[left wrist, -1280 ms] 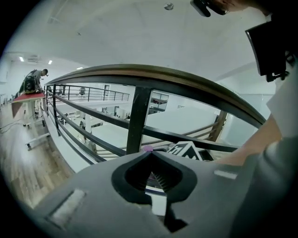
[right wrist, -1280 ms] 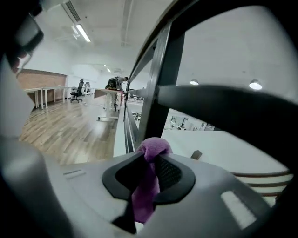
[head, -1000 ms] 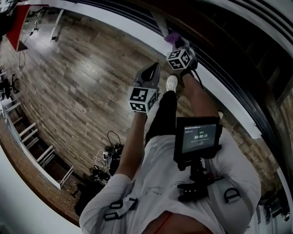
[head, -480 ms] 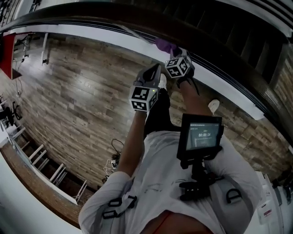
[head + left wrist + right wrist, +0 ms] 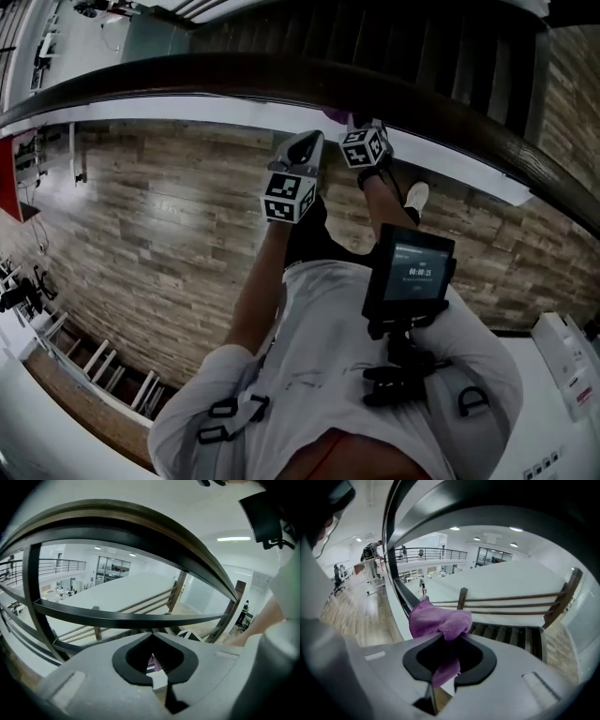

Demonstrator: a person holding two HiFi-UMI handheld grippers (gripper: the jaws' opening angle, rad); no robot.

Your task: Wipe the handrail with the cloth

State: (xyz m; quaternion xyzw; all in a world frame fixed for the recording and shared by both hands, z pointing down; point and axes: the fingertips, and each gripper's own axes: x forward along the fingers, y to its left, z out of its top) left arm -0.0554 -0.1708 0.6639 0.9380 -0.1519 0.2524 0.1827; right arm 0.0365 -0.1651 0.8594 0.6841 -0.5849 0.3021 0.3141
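Head view: left gripper (image 5: 307, 145) and right gripper (image 5: 349, 122) are hovering side by side at the handrail (image 5: 187, 75); cloth (image 5: 334, 114) is lying at its near edge.
Left gripper view: jaws are pressing together, gripping nothing.
Right gripper view: jaws are pinching the purple cloth (image 5: 438, 620), bunched below the handrail (image 5: 454, 513).

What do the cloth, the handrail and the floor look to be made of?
Cloth: purple, soft napped fabric, likely microfibre; its fuzzy surface shows in the right gripper view.
Handrail: dark brown, smooth, faintly glossy; probably varnished wood, though coated metal cannot be excluded.
Floor: wood-look planks with visible grain and seams; whether real wood or laminate, I cannot tell.
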